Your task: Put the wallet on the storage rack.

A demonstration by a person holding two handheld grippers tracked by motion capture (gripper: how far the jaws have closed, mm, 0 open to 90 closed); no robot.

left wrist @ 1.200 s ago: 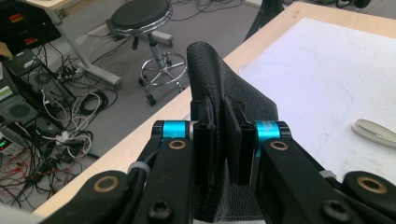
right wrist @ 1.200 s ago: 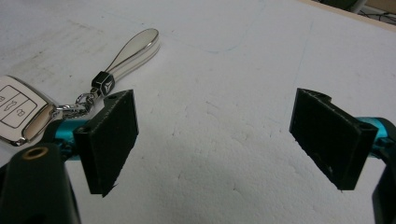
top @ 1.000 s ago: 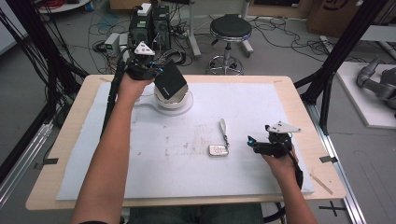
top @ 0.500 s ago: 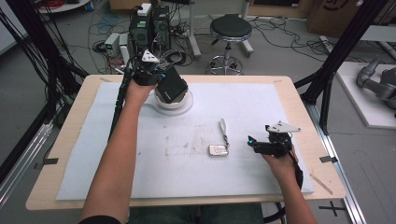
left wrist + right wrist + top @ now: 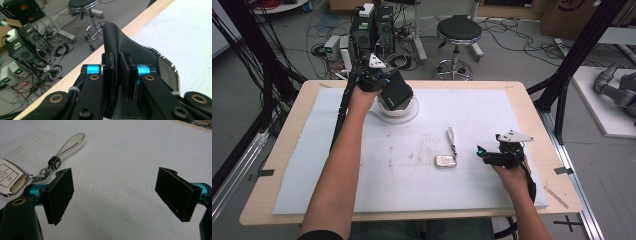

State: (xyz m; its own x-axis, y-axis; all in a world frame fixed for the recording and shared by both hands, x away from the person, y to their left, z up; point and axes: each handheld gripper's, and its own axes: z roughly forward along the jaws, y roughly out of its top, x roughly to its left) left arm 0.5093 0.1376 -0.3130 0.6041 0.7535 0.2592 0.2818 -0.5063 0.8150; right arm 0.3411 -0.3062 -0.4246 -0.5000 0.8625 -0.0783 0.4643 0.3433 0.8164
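Note:
A black leather pouch (image 5: 396,92) hangs over a white round dish (image 5: 404,114) at the far left of the table. My left gripper (image 5: 384,86) is shut on its upper edge. In the left gripper view the pads (image 5: 109,71) pinch a fold of the pouch (image 5: 136,51) between them, at the left gripper (image 5: 117,58). A silver car key fob (image 5: 446,161) with a slim strap (image 5: 452,137) lies on the white mat. My right gripper (image 5: 484,154) rests just right of it, open and holding nothing. In the right gripper view the fob (image 5: 7,180) and strap (image 5: 71,143) lie left of the right gripper (image 5: 115,191).
A white mat (image 5: 492,115) covers most of the wooden table (image 5: 287,150). Behind the table stand a stool (image 5: 457,35), computer boxes (image 5: 372,25) and loose cables on the floor. Black frame posts (image 5: 562,85) rise at the right.
My left gripper has sunk a little with the pouch toward the white dish. The right gripper, the fob and the strap have stayed where they were.

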